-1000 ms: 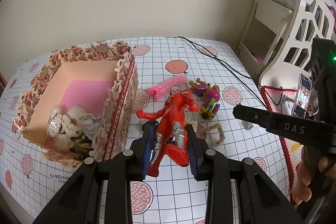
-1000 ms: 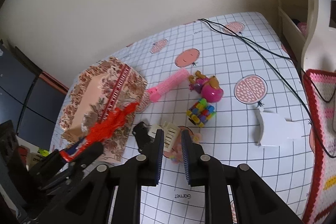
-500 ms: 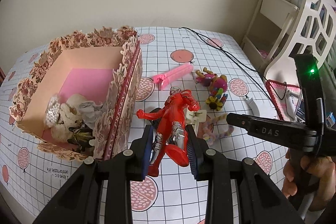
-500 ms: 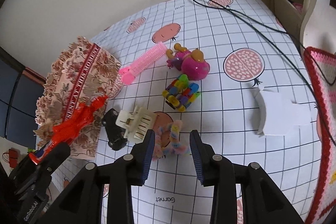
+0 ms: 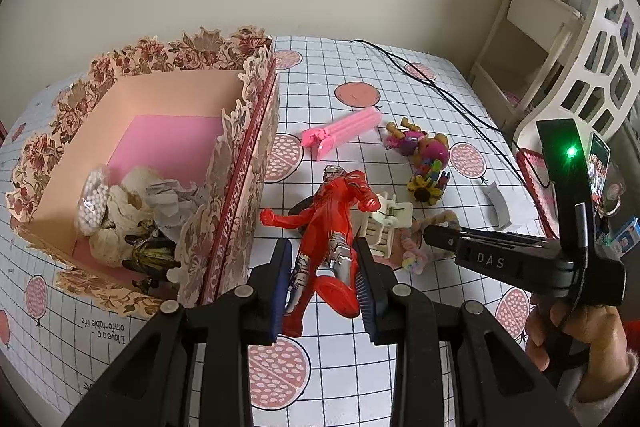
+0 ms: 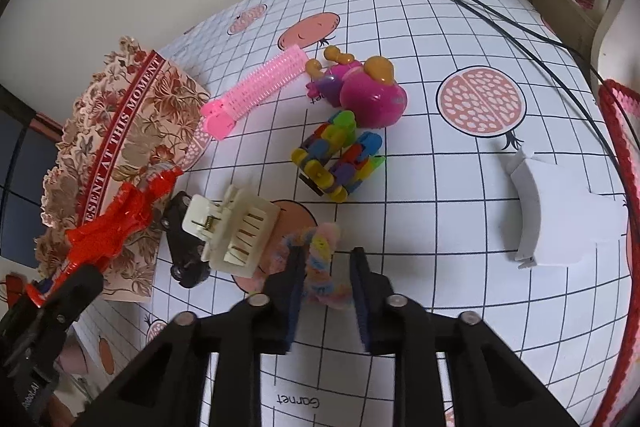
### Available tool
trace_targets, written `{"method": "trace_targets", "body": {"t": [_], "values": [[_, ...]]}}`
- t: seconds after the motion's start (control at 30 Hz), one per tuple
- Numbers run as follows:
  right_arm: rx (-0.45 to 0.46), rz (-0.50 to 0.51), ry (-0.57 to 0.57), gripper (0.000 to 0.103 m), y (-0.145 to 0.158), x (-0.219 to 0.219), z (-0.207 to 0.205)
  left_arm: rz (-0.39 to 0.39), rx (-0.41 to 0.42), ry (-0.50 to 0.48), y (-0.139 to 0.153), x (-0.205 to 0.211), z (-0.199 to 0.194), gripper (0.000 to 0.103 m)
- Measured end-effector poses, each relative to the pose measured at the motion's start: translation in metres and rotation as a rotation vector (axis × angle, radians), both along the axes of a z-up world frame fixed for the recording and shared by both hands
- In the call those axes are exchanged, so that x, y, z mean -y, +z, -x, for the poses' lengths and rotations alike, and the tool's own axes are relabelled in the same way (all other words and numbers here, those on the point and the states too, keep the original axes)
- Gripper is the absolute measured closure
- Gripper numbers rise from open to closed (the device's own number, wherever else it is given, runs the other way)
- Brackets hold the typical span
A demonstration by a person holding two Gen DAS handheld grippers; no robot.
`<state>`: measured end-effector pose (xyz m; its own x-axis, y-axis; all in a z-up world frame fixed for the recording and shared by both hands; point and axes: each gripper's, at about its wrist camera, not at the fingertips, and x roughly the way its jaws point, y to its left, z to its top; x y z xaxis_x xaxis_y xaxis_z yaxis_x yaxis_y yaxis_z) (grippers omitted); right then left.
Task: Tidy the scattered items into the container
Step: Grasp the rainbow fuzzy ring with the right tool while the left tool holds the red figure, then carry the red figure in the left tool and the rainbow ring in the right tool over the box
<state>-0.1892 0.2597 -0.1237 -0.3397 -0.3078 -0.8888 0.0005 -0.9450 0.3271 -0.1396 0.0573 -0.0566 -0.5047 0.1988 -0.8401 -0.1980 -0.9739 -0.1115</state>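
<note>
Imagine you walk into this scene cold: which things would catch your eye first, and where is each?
Probably the bright red action figure, clamped in the left tool just right of the floral box. Next, the pastel fuzzy twist between the right tool's closing jaws, beside a cream hair claw. Farther back lie a pink comb clip and a magenta toy.

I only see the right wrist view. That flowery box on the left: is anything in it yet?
Observer: Yes, a bag of white beads lies in the box, at its near end.
Operator: Anything else?
Observer: Crumpled paper, right beside the bag.
Operator: So is it full?
Observer: No. The far half shows only the bare pink floor.
</note>
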Motion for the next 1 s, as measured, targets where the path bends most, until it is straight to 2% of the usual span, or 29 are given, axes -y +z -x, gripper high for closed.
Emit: {"method": "trace_targets", "body": {"t": [0.1, 0.37, 0.6, 1.0], "values": [[-0.006, -0.01, 0.001, 0.093, 0.001, 0.0, -0.001, -0.002, 0.005, 0.002, -0.002, 0.0, -0.001, 0.071], [-0.051, 0.009, -0.017, 0.095, 0.023, -0.007, -0.008, -0.009, -0.002, 0.002, 0.005, 0.001, -0.005, 0.071], [-0.131, 0.037, -0.016, 0.095, 0.061, -0.011, -0.018, -0.022, -0.036, -0.009, 0.023, -0.001, -0.013, 0.071], [-0.259, 0.061, 0.043, 0.094, 0.125, 0.012, -0.035, -0.061, -0.11, -0.018, 0.064, 0.002, -0.024, 0.071]]}}
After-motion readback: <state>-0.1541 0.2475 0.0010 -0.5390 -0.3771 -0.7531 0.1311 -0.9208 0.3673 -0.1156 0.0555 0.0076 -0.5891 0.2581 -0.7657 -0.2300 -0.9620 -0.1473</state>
